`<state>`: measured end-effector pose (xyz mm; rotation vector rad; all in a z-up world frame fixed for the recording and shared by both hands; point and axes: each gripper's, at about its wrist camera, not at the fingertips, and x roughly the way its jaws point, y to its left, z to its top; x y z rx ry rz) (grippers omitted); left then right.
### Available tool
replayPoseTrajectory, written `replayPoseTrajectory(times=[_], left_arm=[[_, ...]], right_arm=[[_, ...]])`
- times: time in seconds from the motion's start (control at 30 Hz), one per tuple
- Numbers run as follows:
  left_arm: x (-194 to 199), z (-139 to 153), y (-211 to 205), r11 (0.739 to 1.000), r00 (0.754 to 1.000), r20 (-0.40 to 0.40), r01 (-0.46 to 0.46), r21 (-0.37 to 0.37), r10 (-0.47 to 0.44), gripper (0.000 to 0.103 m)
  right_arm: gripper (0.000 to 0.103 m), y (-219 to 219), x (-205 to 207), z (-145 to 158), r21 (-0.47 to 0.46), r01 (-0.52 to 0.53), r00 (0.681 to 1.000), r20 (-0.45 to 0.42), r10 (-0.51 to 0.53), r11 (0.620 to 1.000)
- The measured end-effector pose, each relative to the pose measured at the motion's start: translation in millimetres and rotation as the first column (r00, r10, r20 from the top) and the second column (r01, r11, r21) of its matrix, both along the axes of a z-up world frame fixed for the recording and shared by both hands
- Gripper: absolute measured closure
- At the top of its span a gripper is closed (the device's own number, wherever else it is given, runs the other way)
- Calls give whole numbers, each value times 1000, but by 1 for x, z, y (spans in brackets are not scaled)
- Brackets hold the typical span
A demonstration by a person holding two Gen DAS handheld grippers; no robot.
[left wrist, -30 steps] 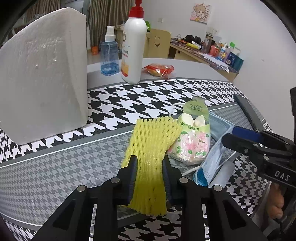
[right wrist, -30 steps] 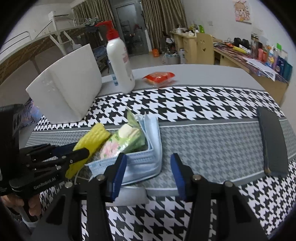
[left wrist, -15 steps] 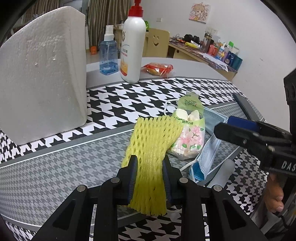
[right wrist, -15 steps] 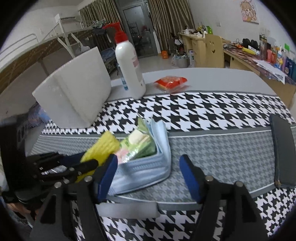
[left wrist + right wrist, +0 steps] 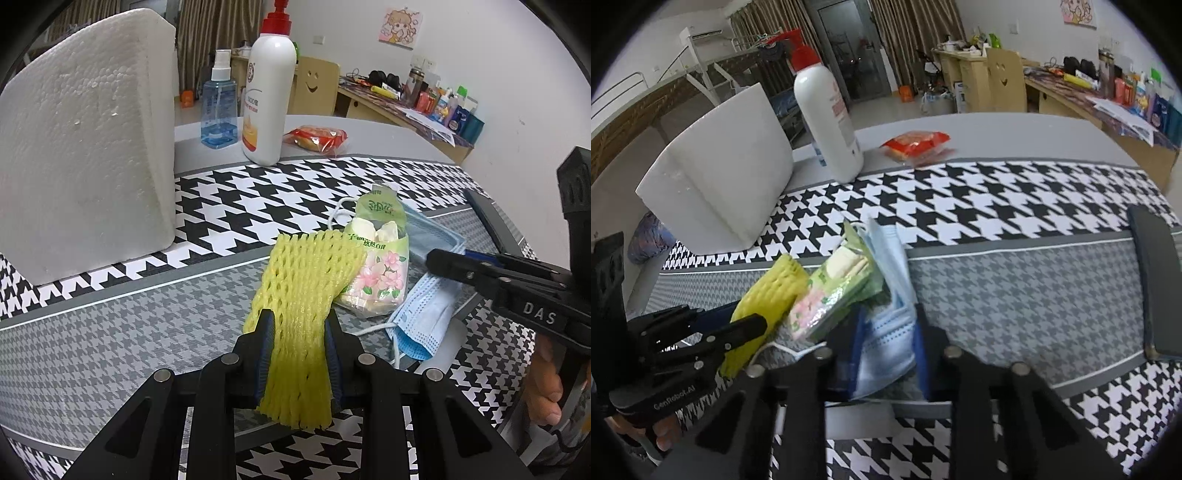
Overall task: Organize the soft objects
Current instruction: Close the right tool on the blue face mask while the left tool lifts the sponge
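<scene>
My left gripper (image 5: 298, 325) is shut on a yellow foam net sleeve (image 5: 306, 291), whose far end rests against a green floral tissue pack (image 5: 376, 273). The tissue pack lies partly on a blue face mask (image 5: 424, 317). My right gripper (image 5: 886, 332) is shut on the near edge of the blue face mask (image 5: 886, 336) and lifts it, folding it. The sleeve (image 5: 768, 291) and the tissue pack (image 5: 834, 291) show to its left, and the left gripper (image 5: 713, 332) enters from the left. The right gripper (image 5: 461, 266) enters the left wrist view from the right.
A white foam block (image 5: 85, 147) stands at the left. A white pump bottle (image 5: 267, 103), a blue spray bottle (image 5: 218, 107) and a red snack packet (image 5: 317, 136) stand behind on the grey table. A dark flat case (image 5: 1156, 288) lies at the right on the houndstooth cloth (image 5: 997, 199).
My right gripper has moved in and closed on the near edge of the face mask, lifting and folding it. My left gripper still holds the yellow sleeve, nearly unmoved.
</scene>
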<state>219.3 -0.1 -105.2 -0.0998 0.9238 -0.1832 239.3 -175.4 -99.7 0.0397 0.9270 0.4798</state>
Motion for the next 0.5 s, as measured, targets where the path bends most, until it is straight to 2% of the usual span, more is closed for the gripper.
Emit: replayPoseTrajectory(times=[0.23,0.33,0.5], left_arm=[[-2,2,5,1000,1000,5,-10,-1,10,90],[-7,6,6,1000,1000,17,-5,-9,5,92],[-17,21,9,1000,998,62,-11,-17,12,92]], right_arm=[[87,-17,-20,22,-24,77,995,70,-75,997],[87,-24,-29,32,-31,116,989,101,-112,993],[87,-28,-43,43,-6,114,985,132,-112,993]])
